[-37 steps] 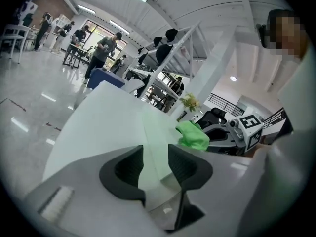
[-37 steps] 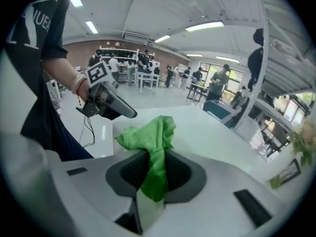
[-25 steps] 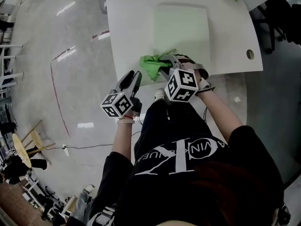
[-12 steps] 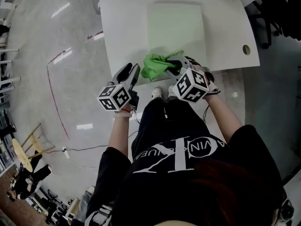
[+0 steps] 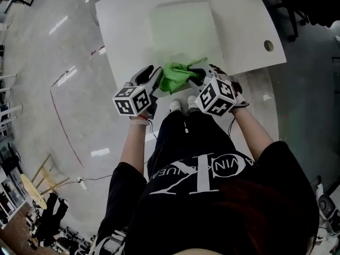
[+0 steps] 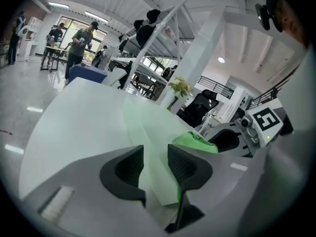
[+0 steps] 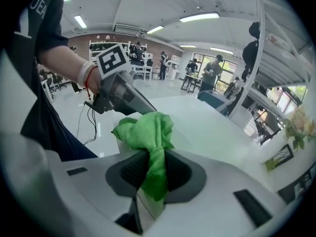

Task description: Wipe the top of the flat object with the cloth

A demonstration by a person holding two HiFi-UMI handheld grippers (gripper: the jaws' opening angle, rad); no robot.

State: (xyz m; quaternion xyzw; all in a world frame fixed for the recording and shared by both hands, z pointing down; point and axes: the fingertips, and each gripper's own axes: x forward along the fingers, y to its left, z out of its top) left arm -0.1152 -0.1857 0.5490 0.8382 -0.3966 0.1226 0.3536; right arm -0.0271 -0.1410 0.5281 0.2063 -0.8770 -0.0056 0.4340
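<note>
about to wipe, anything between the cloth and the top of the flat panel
Nothing visible. The cloth, pinched in the right hand-held gripper, is at the near edge of the flat panel, whose top is bare. The left hand-held gripper sits open off to the side.

Place: an open office hall is indicated.
Evidence: white desk (image 5: 239, 36), black office chair (image 6: 200, 107), ceiling strip lights (image 7: 200, 17), polished floor (image 5: 64, 100) are seen.
</note>
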